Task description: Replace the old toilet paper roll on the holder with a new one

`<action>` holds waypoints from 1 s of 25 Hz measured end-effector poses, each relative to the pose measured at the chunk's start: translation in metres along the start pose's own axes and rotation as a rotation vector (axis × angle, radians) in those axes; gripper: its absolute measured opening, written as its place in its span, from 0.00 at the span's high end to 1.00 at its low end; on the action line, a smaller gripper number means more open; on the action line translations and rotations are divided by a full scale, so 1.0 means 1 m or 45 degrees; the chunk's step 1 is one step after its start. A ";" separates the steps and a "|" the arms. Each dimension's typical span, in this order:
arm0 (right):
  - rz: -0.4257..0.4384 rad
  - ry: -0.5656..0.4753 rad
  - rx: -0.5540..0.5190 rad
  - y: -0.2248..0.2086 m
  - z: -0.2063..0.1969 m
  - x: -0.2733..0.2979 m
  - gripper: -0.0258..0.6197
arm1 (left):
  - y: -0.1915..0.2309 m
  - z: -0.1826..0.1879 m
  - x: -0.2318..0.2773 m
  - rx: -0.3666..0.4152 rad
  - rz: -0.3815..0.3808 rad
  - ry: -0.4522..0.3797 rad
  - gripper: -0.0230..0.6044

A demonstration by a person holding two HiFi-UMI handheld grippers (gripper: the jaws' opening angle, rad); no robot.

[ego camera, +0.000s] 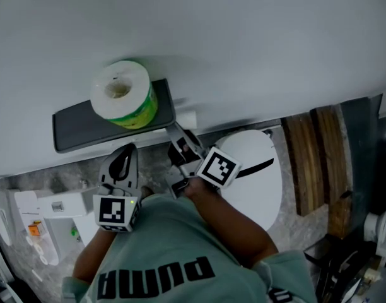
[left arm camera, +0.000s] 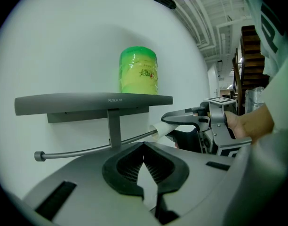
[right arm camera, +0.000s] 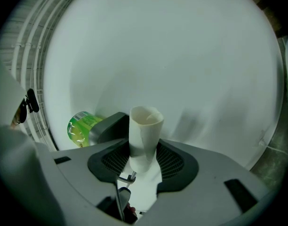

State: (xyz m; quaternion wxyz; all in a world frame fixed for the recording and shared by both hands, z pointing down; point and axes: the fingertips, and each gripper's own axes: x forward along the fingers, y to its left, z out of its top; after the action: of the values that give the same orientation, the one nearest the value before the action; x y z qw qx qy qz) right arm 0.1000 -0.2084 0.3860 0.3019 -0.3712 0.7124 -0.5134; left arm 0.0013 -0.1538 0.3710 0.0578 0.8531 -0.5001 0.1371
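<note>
A new toilet roll (left arm camera: pixel 138 71) in green wrap, its print too small to read, stands on a grey wall shelf (left arm camera: pixel 64 101) whose front edge is marked "kelaien". Below the shelf, the left gripper (left arm camera: pixel 144 147) has its jaws shut and empty, pointing at the holder bar (left arm camera: pixel 87 149). Beside it, the right gripper (ego camera: pixel 179 134) clamps the bare cardboard tube (right arm camera: pixel 145 135) at the bar's free end. The person's shirt (ego camera: pixel 180 245) reads "PUMA". A white toilet lid (ego camera: pixel 259 182) lies at right.
</note>
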 end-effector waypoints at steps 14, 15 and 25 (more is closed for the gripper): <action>-0.051 -0.120 -0.076 -0.002 0.032 -0.037 0.68 | -0.026 0.010 0.007 0.023 -0.071 -0.038 0.96; -0.052 -0.129 -0.083 -0.002 0.033 -0.040 0.68 | -0.027 0.010 0.007 0.026 -0.079 -0.041 0.96; -0.056 -0.164 -0.236 0.022 0.026 -0.067 0.68 | -0.034 0.008 -0.003 0.047 -0.133 -0.051 0.96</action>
State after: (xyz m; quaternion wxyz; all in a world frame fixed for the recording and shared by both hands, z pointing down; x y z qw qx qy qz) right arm 0.1520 -0.1610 0.3604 0.3003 -0.4452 0.7275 -0.4269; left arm 0.0311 -0.1358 0.3635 0.0390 0.8814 -0.4534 0.1263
